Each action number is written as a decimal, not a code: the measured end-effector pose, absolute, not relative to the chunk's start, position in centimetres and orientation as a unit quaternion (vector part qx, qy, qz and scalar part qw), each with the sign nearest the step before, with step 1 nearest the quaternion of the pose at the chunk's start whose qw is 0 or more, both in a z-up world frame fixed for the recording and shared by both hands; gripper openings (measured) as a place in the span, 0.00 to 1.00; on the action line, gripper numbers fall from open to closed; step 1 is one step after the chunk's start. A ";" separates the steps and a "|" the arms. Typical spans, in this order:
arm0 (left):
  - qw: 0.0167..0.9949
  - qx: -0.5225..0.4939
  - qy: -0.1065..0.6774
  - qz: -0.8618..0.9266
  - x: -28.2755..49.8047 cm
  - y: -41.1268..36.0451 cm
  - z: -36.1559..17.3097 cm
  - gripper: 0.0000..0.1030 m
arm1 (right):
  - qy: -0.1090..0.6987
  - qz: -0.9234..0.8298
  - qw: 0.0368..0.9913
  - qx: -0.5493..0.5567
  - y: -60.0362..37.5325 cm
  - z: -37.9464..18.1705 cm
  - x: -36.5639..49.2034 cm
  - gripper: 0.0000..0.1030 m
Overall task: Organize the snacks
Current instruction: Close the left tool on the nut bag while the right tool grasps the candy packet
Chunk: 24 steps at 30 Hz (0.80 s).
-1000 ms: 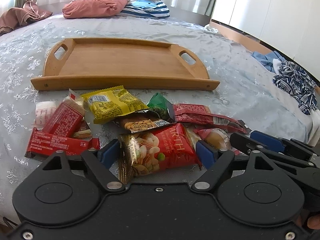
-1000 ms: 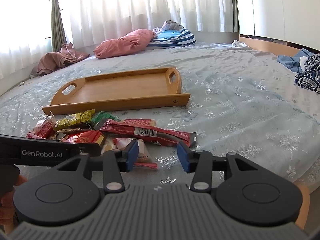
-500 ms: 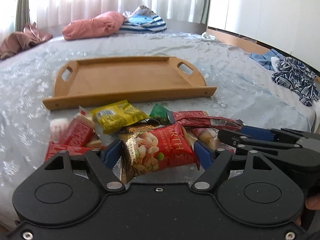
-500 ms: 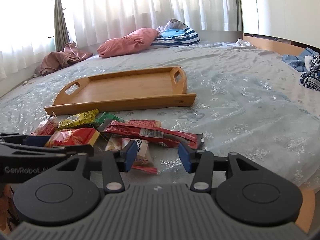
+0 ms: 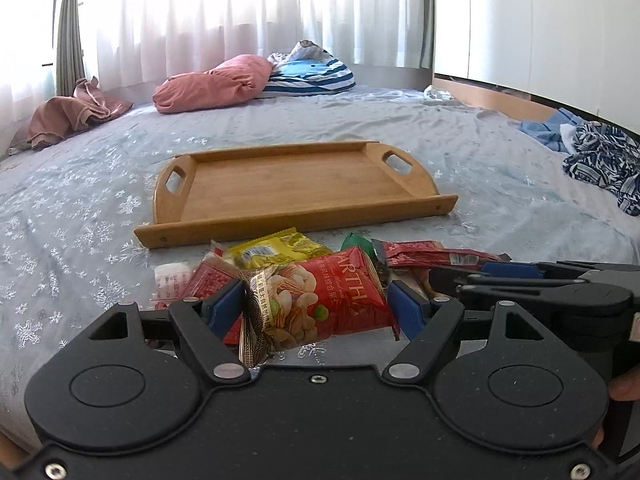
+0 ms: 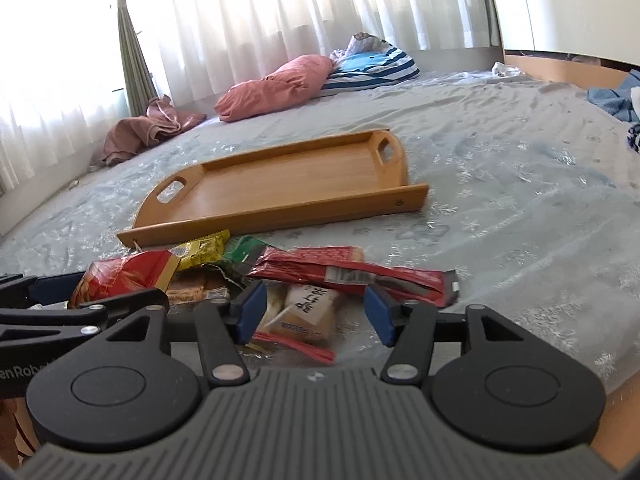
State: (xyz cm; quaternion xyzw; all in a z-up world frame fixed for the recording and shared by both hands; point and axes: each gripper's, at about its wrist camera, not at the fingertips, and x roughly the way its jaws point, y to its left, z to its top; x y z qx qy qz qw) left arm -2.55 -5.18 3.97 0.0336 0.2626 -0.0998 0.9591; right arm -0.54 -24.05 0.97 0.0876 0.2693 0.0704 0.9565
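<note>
Left gripper (image 5: 316, 308) clamped on red nut packet (image 5: 320, 296), lifted off the bed (image 5: 500, 184). Right gripper (image 6: 316, 312) jaws just opening, apart over beige biscuit packet (image 6: 308, 312). Wooden tray (image 5: 296, 184) beyond snack pile.

We cannot read the pale packet (image 6: 308, 312) below the wooden tray (image 6: 280, 216), its print too small.

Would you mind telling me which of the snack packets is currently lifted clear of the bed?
The red mixed-nuts packet, gripped between the left tool's pads and raised above the pile; the yellow packet and the others all lie on the bedspread.
</note>
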 end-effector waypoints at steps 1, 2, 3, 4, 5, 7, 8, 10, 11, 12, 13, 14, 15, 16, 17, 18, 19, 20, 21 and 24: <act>0.959 0.034 0.262 -0.099 -2.5 -5.1 4.0 0.74 | 0.270 0.068 0.957 0.079 -23.7 0.9 -0.4 0.69; 0.959 0.034 0.262 -0.098 -2.5 -5.0 4.0 0.74 | 0.272 0.066 0.957 0.072 -23.4 0.9 -0.3 0.69; 0.960 0.034 0.262 -0.098 -2.5 -4.9 4.1 0.74 | 0.273 0.066 0.957 0.068 -23.2 0.8 -0.2 0.69; 0.959 0.033 0.263 -0.097 -2.4 -4.9 4.0 0.74 | 0.275 0.064 0.957 0.066 -22.9 0.8 0.0 0.69; 0.959 0.032 0.263 -0.096 -2.3 -4.9 4.0 0.74 | 0.274 0.056 0.958 0.067 -22.8 0.7 0.0 0.68; 0.959 0.030 0.265 -0.094 -2.2 -4.8 4.0 0.74 | 0.277 0.018 0.959 0.063 -22.5 0.6 0.2 0.48; 0.959 0.028 0.266 -0.094 -2.1 -4.7 4.0 0.74 | 0.278 0.009 0.959 0.059 -22.4 0.5 0.2 0.45; 0.959 0.025 0.267 -0.093 -2.0 -4.5 4.0 0.74 | 0.278 0.004 0.959 0.056 -22.2 0.5 0.1 0.45; 0.959 0.024 0.267 -0.092 -1.9 -4.5 3.9 0.74 | 0.280 0.006 0.958 0.051 -22.0 0.4 0.2 0.45; 0.959 0.024 0.268 -0.092 -1.8 -4.4 3.9 0.74 | 0.283 0.008 0.958 0.046 -21.9 0.4 0.2 0.45; 0.959 0.023 0.268 -0.092 -1.8 -4.3 3.9 0.74 | 0.285 0.009 0.957 0.042 -21.8 0.3 0.3 0.46; 0.959 0.021 0.269 -0.092 -1.7 -4.2 3.9 0.74 | 0.289 0.012 0.956 0.042 -21.7 0.1 0.4 0.46; 0.959 0.020 0.269 -0.091 -1.6 -4.1 3.9 0.74 | 0.292 0.014 0.955 0.044 -21.7 0.0 0.6 0.46; 0.958 0.019 0.270 -0.090 -1.5 -4.1 3.8 0.74 | 0.295 0.015 0.954 0.047 -21.7 -0.1 0.7 0.49; 0.958 0.017 0.271 -0.089 -1.5 -4.1 3.8 0.74 | 0.295 0.015 0.954 0.048 -21.6 -0.2 0.8 0.44; 0.958 0.015 0.272 -0.088 -1.4 -4.0 3.8 0.74 | 0.295 0.015 0.954 0.047 -21.6 -0.2 0.8 0.42; 0.958 0.013 0.273 -0.087 -1.4 -3.9 3.8 0.74 | 0.293 0.016 0.955 0.047 -21.5 -0.1 0.7 0.37; 0.958 0.012 0.273 -0.086 -1.3 -3.8 3.8 0.74 | 0.293 0.016 0.955 0.048 -21.5 0.0 0.7 0.36; 0.958 0.011 0.273 -0.084 -1.3 -3.7 3.7 0.74 | 0.292 0.014 0.955 0.047 -21.4 0.1 0.6 0.36; 0.958 0.008 0.273 -0.081 -1.1 -3.5 3.7 0.74 | 0.292 0.014 0.955 0.051 -21.4 0.4 0.4 0.34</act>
